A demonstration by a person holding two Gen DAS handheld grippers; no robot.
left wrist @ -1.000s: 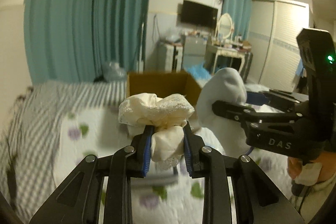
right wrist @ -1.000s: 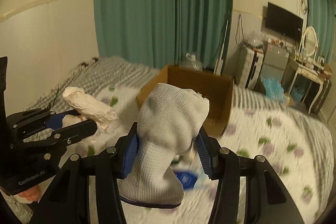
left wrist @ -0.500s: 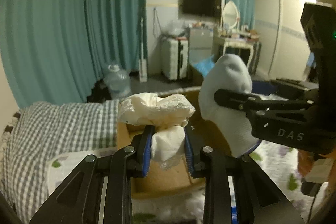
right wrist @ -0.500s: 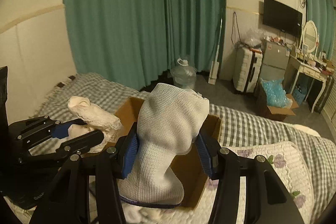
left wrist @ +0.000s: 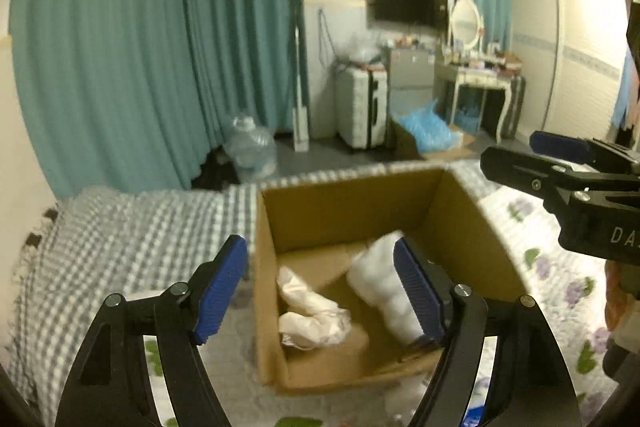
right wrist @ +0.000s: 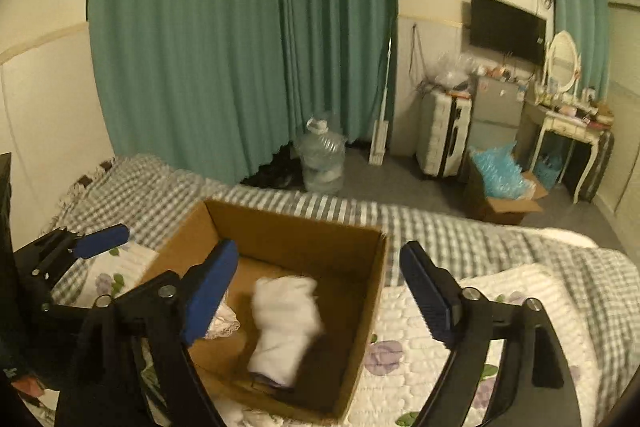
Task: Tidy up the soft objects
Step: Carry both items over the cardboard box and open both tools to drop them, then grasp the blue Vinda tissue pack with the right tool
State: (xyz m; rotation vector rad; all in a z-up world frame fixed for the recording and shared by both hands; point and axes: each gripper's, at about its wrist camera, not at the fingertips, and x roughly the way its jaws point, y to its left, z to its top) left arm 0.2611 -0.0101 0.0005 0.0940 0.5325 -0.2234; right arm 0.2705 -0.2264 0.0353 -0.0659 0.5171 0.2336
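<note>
Two socks [left wrist: 386, 283] in one box [left wrist: 352, 207].

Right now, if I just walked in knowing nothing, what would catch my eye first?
Probably the open cardboard box on the bed, with a white sock and a cream lacy cloth lying inside. Just above it, both pairs of blue-padded tongs, left and right, gape wide open and empty. Behind them hangs a big teal curtain.

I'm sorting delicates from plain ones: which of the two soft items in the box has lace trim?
The cream bundle at the cardboard box's left side; its edge is lacy, while the white sock beside it is plain knit.
</note>
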